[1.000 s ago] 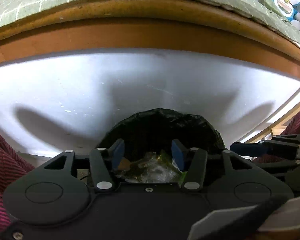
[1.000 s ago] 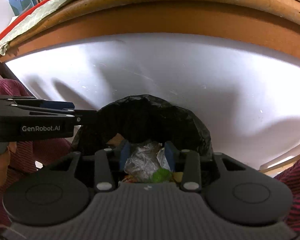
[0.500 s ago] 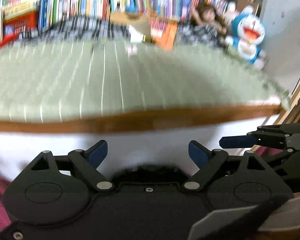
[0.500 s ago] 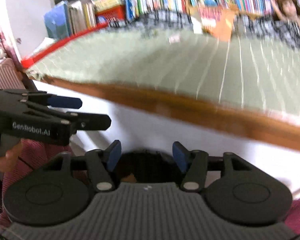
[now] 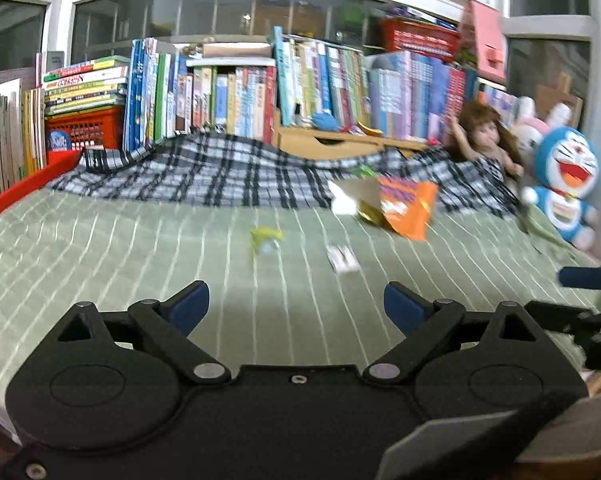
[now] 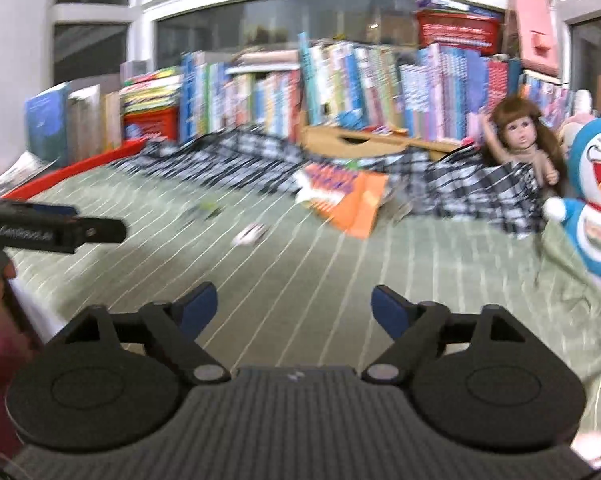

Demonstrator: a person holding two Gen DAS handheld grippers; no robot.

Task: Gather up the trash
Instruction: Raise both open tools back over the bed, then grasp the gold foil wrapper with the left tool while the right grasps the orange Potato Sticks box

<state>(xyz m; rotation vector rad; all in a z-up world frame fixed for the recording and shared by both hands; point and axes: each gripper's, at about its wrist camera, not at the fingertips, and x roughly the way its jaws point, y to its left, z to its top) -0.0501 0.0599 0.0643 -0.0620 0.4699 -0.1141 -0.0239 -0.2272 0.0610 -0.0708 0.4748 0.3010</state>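
On the bedsheet (image 5: 100, 248), mid-frame, a small wrapper (image 5: 265, 238) lies left of a flat packet (image 5: 342, 258); a snack bag (image 5: 400, 204) sits behind them toward the upper right, against the checked blanket (image 5: 204, 172). Books (image 5: 240, 92) line the top, with a doll (image 5: 482, 136) and a plush toy (image 5: 564, 184) at far right (beside each other)

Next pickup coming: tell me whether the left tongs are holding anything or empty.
Empty. The left tongs have their jaws spread wide and still opening, with only the green striped bedcover showing between the blue pads.
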